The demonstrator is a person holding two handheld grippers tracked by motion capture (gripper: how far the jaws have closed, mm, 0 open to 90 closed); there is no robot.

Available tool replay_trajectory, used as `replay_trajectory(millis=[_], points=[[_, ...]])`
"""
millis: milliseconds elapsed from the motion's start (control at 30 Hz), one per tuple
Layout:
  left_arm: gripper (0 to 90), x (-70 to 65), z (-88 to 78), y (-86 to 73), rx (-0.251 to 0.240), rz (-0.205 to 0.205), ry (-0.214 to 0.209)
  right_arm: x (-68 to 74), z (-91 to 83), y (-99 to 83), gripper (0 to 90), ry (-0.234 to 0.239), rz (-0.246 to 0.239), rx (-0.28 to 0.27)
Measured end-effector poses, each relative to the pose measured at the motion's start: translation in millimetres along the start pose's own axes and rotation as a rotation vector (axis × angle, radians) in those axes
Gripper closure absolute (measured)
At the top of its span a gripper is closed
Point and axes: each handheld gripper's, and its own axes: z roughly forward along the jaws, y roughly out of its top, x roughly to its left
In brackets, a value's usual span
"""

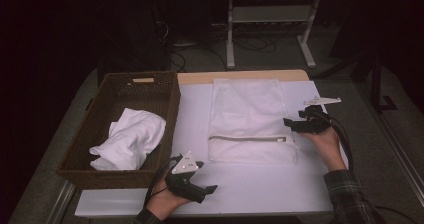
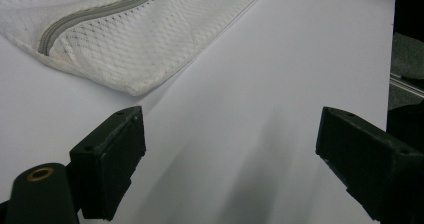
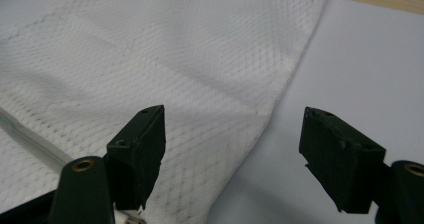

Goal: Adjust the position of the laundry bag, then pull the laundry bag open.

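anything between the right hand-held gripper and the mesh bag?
Nothing visible. The right hand-held gripper stands open at the right edge of the white zippered mesh laundry bag, with bare white table beside it.

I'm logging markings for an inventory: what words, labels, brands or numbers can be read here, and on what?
None can be read.
The pale tag on the wicker basket rim is too small to show any writing.
The white mesh bag shows no print.

Wicker basket (image 1: pixel 165 91) at table's left, white cloth (image 1: pixel 131 138) inside.
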Motion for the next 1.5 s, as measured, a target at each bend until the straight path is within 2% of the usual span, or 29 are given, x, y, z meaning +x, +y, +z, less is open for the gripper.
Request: replay_trajectory(millis=[133,533,600,833,967,1000,1100,1333,1367,1467,1500], points=[[12.0,-0.5,-0.6,-0.3,0.003,0.003,0.003,4.1,-5.3,-3.2,26.2,0.009,-0.005,-0.021],[12.0,-0.8,-0.8,-0.7,0.002,0.005,0.002,7.8,-21.6,-10.0,25.9,0.038,0.0,-0.032],[12.0,-1.3,-1.1,-0.9,0.002,0.004,0.003,8.4,-26.0,-14.5,26.2,0.044,-0.001,-0.046],[12.0,-1.3,-1.3,-0.9,-0.002,0.0,0.007,10.7,-35.9,-27.6,26.4,0.056,-0.007,-0.032],[12.0,-1.1,-1.0,-1.1,0.0,0.002,0.005,11.3,-37.0,-28.6,26.4,0.059,-0.003,-0.03],[12.0,-1.3,-1.0,-1.1,-0.003,0.001,0.007,14.8,-41.0,-35.1,27.8,0.072,-0.003,-0.044],[12.0,-1.7,-1.1,-1.4,-0.002,0.001,0.006,16.5,-40.2,-39.7,27.7,0.074,-0.012,-0.023],[12.0,-1.9,-1.9,-1.5,-0.005,-0.001,0.006,19.8,-39.9,-52.8,29.8,0.084,-0.014,-0.021],[12.0,-3.3,-3.2,-1.7,-0.001,0.012,0.01,19.9,-37.6,-55.1,33.4,0.085,-0.012,-0.04],[12.0,-3.2,-3.4,-1.5,-0.006,0.008,0.01,19.3,-36.1,-55.1,34.1,0.084,-0.014,-0.038],[12.0,-3.3,-3.3,-1.3,-0.007,0.006,0.01,17.0,-32.6,-56.3,36.9,0.068,-0.017,-0.035]])
